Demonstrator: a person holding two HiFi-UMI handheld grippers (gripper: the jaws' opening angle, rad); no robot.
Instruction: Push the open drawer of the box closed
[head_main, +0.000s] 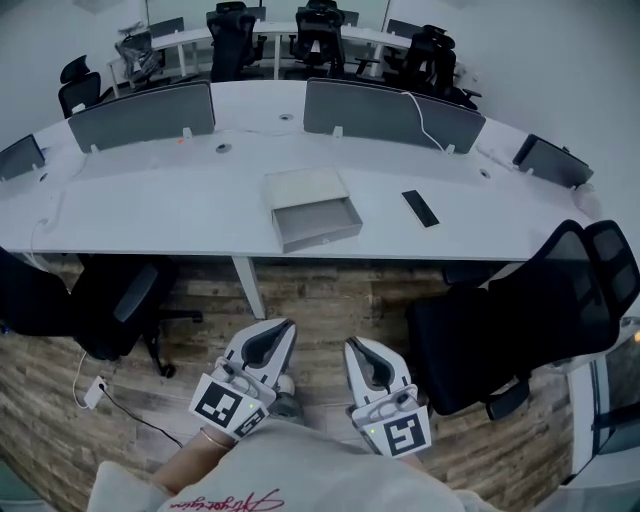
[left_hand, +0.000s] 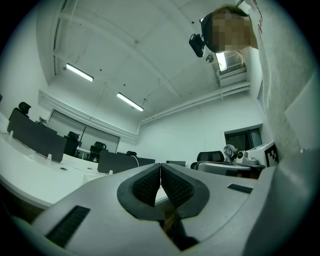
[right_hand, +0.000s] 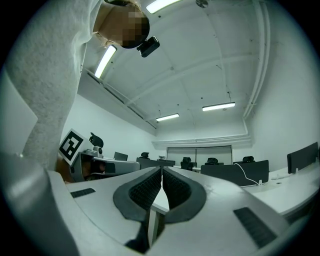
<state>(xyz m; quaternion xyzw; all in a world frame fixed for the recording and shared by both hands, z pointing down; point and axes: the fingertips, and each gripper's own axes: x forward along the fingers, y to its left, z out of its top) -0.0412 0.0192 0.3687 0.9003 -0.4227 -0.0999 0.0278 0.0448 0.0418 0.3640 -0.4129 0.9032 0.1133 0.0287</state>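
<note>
A flat grey box (head_main: 306, 186) lies on the long white desk (head_main: 150, 205), and its drawer (head_main: 317, 225) stands pulled out toward the desk's near edge. Both grippers hang low in front of the person, well short of the desk. My left gripper (head_main: 279, 330) is shut with nothing between its pads (left_hand: 150, 184). My right gripper (head_main: 357, 350) is also shut and empty, its pads (right_hand: 171, 187) pressed together. Both gripper views point up at the ceiling and across the desk tops, and the box does not show clearly in either.
A black phone (head_main: 420, 208) lies on the desk right of the box. Grey partition screens (head_main: 390, 112) stand behind it. Black office chairs sit at right (head_main: 520, 315) and left (head_main: 100, 300) of the wooden floor. A desk leg (head_main: 250, 288) stands below the box.
</note>
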